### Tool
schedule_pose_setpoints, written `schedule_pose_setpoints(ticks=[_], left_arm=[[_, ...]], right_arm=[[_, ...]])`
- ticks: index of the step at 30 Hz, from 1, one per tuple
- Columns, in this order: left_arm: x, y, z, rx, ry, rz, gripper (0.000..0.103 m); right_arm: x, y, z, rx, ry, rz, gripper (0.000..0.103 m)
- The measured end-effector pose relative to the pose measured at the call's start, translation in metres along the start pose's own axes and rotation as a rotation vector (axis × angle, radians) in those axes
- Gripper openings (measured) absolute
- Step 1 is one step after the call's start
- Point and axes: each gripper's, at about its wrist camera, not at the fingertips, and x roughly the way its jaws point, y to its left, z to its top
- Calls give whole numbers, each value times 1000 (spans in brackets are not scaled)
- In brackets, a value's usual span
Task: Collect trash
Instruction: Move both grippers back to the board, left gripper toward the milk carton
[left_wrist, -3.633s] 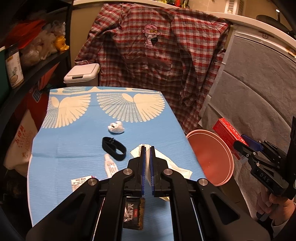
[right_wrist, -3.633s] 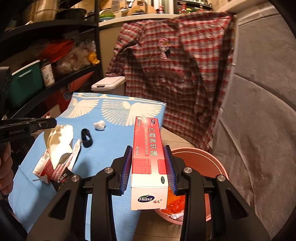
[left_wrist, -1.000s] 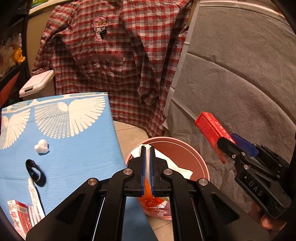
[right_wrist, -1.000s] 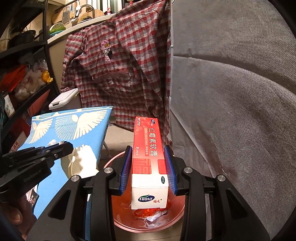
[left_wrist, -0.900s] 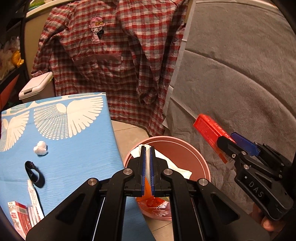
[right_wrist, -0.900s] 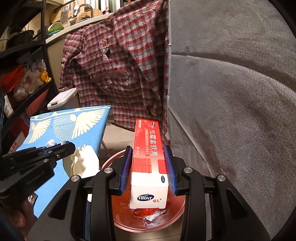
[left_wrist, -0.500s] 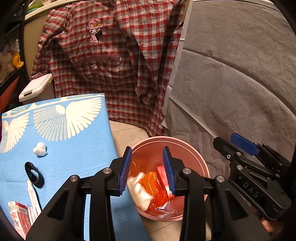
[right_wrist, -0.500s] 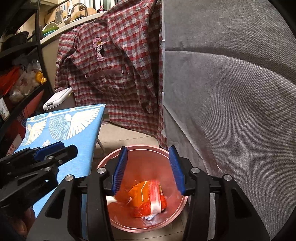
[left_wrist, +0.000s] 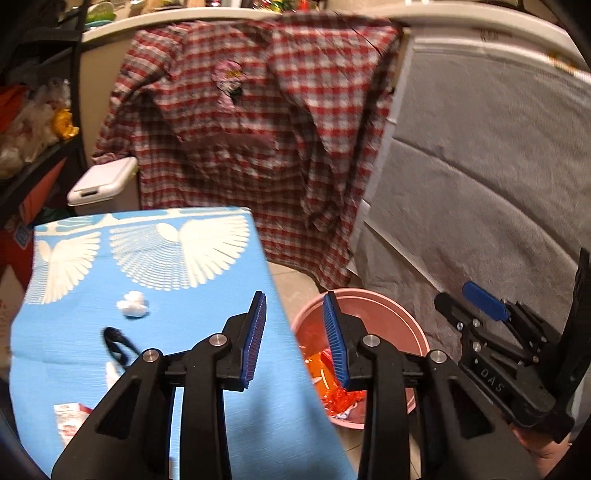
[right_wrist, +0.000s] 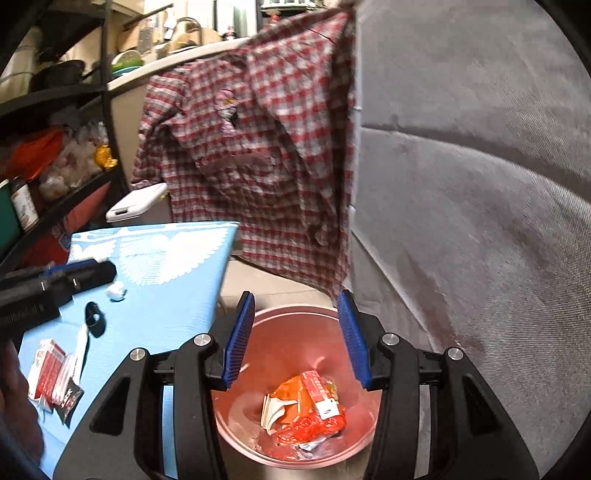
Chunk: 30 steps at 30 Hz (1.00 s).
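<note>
Two hand-held grippers hang over a pink bin (right_wrist: 295, 456) standing on the floor just off the right edge of a blue, wing-patterned table (left_wrist: 177, 302). The right gripper (right_wrist: 297, 336) is directly above the bin, its blue pads spread with nothing between them; below, in the bin's bottom, lies the dropped trash: a red-and-white carton (right_wrist: 320, 394) on crumpled orange wrapping (right_wrist: 295, 410) and a scrap of white paper. The left gripper (left_wrist: 297, 341) sits over the table's right edge, its jaws closing slightly yet parted and empty (the bin's rim shows through the gap). Still on the table: a white paper ball (left_wrist: 133, 309) toward the middle, a black loop (left_wrist: 116, 341) nearer the front, a small white tube (right_wrist: 82, 345) beside it, and a red-and-white packet (right_wrist: 50, 365) by the front left corner. A plaid shirt (left_wrist: 255, 136) hangs behind.
</note>
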Motion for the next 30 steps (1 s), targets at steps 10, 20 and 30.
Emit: schedule_pose_setpoints(ticks=[10, 20, 30], left_arm=[[-49, 66, -2, -24, -38, 69, 28], [-77, 154, -26, -108, 40, 154, 28], [-60, 221, -80, -269, 222, 176, 28]], right_arm=[[-17, 48, 3, -12, -19, 154, 27], [-16, 116, -2, -40, 29, 334, 23], [18, 177, -18, -122, 96, 392, 24]])
